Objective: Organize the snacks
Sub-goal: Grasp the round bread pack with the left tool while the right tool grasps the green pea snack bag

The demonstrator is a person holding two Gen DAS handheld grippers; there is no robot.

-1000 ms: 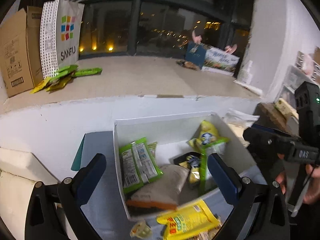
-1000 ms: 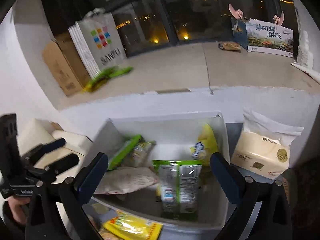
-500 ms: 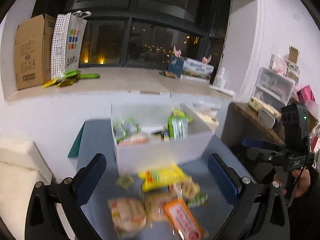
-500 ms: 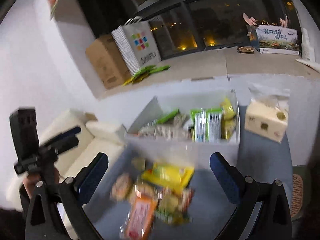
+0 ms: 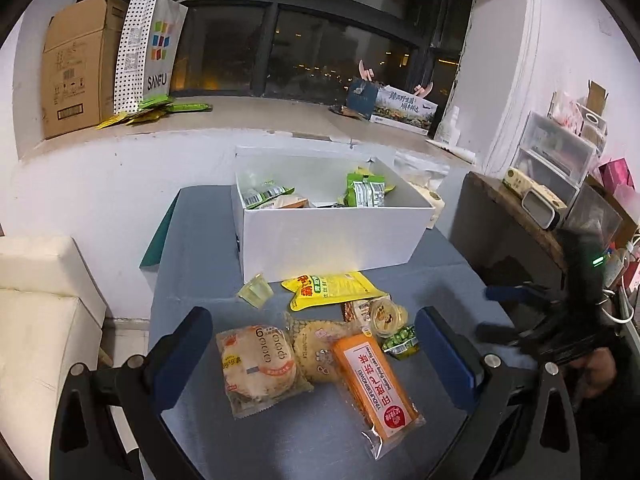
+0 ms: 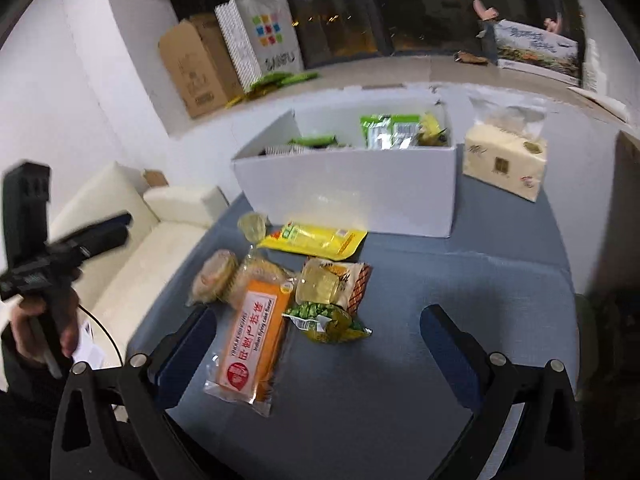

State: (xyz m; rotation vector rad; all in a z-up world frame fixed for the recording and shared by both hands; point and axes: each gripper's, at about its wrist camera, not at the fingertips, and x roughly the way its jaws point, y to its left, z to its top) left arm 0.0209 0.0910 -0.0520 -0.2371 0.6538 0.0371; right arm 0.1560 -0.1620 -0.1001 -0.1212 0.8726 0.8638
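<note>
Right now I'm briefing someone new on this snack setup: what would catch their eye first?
Most likely the orange packet, lying nearest the cameras on the blue-grey table among a loose cluster of snacks. Behind it, a bright yellow packet lies just in front of the white box, which already holds green-wrapped snacks. Both the left gripper and right gripper hang open above the cluster, holding nothing.

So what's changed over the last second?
Both tongs, left and right, pulled back from over the white box to above the loose snacks on the table. Nothing gripped or released. Both stay open; box contents look unchanged.
</note>
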